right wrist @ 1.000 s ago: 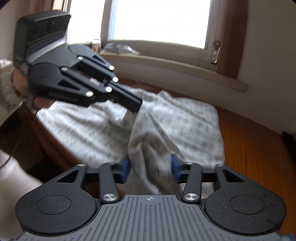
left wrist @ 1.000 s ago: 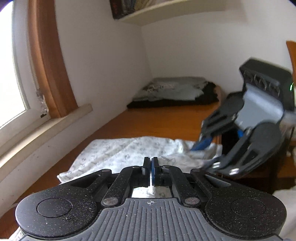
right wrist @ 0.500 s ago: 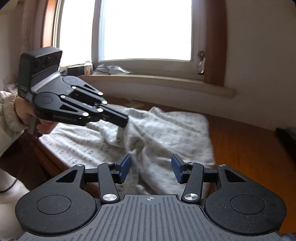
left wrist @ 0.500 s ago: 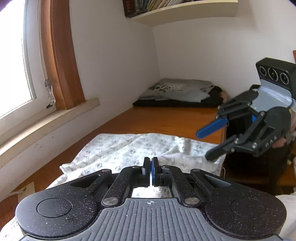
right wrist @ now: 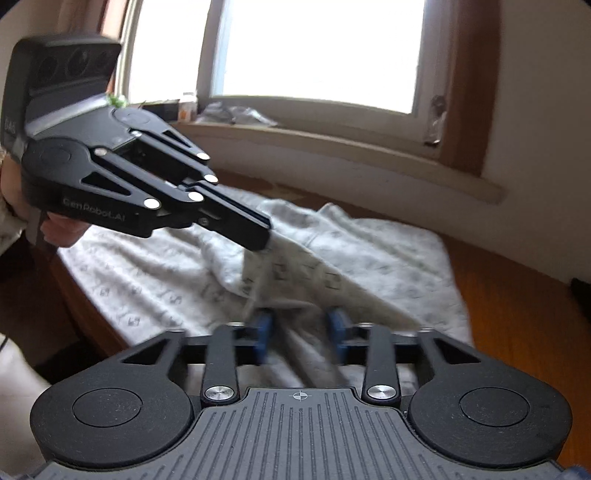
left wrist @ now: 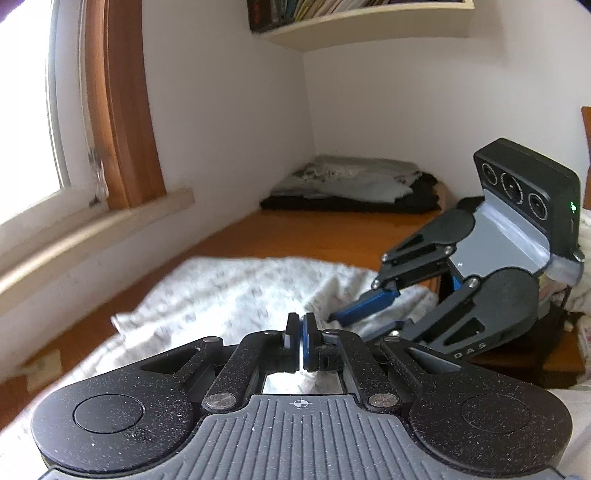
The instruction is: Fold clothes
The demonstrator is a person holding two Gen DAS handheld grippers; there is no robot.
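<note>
one garment (right wrist: 369, 254), white with a small grey repeating print, spread over the middle of both frames on a wooden table (right wrist: 517, 314). soft and rumpled, flat toward the window (right wrist: 314, 48) side, bunched into a raised ridge at centre. blurred in places, so print detail hard to read.

left gripper (right wrist: 264, 240) reaching in from the upper left of the right wrist view, jaws pressed together on a pinch of the cloth, lifting a peak with folds running down toward the lower centre. same jaws seen at lower centre of the left wrist view (left wrist: 300, 332), blue pads touching, cloth just beyond them.

right gripper (right wrist: 299, 332) at lower centre of its own view, jaws closing, blue pads apart with a fold of cloth between them; cannot tell whether pads press it yet. seen too at the right of the left wrist view (left wrist: 347, 321), fingers angled down onto the garment's right edge.

stack of folded clothes (left wrist: 351, 184) at the far end of the table, centre right of the left wrist view, well apart. shelf (left wrist: 362, 22) of books at top.
</note>
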